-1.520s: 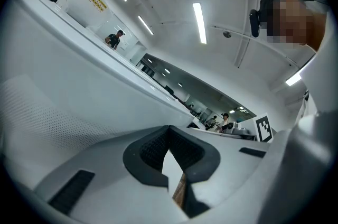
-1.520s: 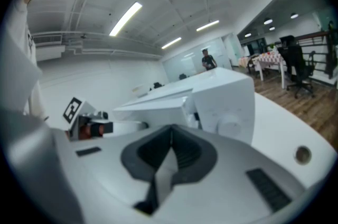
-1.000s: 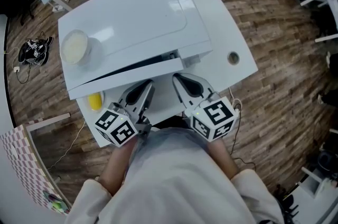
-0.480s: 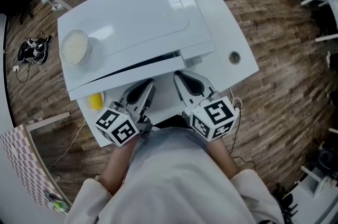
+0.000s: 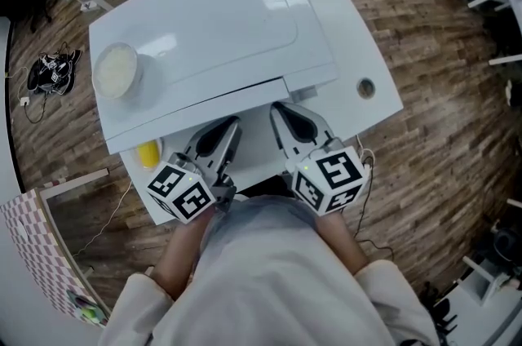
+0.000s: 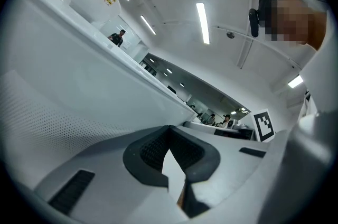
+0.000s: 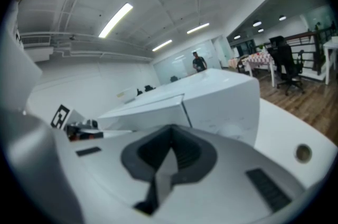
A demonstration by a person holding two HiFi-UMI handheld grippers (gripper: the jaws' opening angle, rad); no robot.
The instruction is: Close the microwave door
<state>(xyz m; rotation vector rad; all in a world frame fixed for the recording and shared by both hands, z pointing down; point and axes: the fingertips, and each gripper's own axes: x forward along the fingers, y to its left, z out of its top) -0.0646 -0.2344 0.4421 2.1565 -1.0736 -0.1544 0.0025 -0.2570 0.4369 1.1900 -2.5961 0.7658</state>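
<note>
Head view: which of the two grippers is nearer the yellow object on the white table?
The left gripper. The yellow object lies just off its left side, while the right gripper is farther away, on the left gripper's other side.

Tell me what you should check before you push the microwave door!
1. Microwave door fully shut: not ok. In the right gripper view its free edge seems to stand slightly proud of the panel beside it.
2. Left gripper empty, jaws together: ok.
3. Right gripper empty, jaws together: ok.
4. Both grippers in front of the door: ok, tips are close to it. Touching or not: cannot tell.
5. Yellow thing on the table clear of the door: cannot tell, it lies right by the door's left end.
6. White tub on top steady: ok, upright and back from the front edge.
</note>
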